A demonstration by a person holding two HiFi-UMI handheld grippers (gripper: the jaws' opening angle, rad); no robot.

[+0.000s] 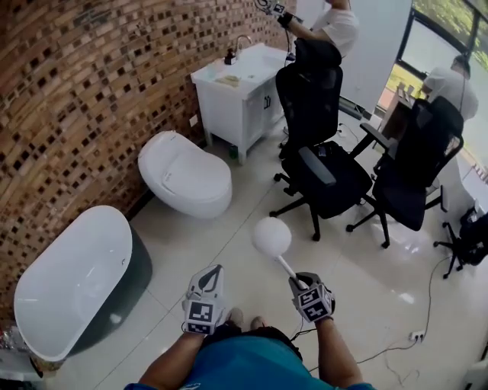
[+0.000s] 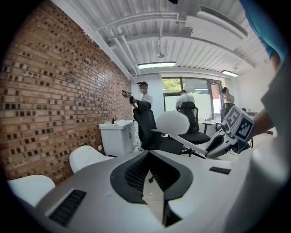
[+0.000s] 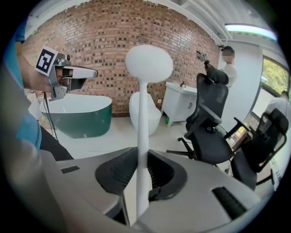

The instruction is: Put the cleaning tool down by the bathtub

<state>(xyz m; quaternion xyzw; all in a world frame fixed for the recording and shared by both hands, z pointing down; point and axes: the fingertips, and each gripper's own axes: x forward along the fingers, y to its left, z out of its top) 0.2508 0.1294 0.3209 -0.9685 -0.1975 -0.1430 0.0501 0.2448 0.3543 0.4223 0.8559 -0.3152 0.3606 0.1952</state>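
Observation:
The cleaning tool is a white stick with a round white head (image 1: 271, 236). My right gripper (image 1: 299, 282) is shut on its handle (image 3: 142, 136), and the head (image 3: 148, 63) stands up above the jaws. The tool hangs in the air over the tiled floor. My left gripper (image 1: 211, 274) is beside it on the left, jaws together and holding nothing. From the left gripper (image 2: 152, 172) I see the tool's head (image 2: 173, 123) and the right gripper (image 2: 218, 144). The white bathtub (image 1: 72, 289) with its dark green outside (image 3: 79, 113) stands at the brick wall, off to my left.
A white toilet (image 1: 187, 175) sits beyond the tub, then a white vanity with a sink (image 1: 240, 87). Two black office chairs (image 1: 324, 164) stand to the right. A person (image 1: 328, 23) is at the back. A cable and a socket strip (image 1: 415, 335) lie on the floor at the right.

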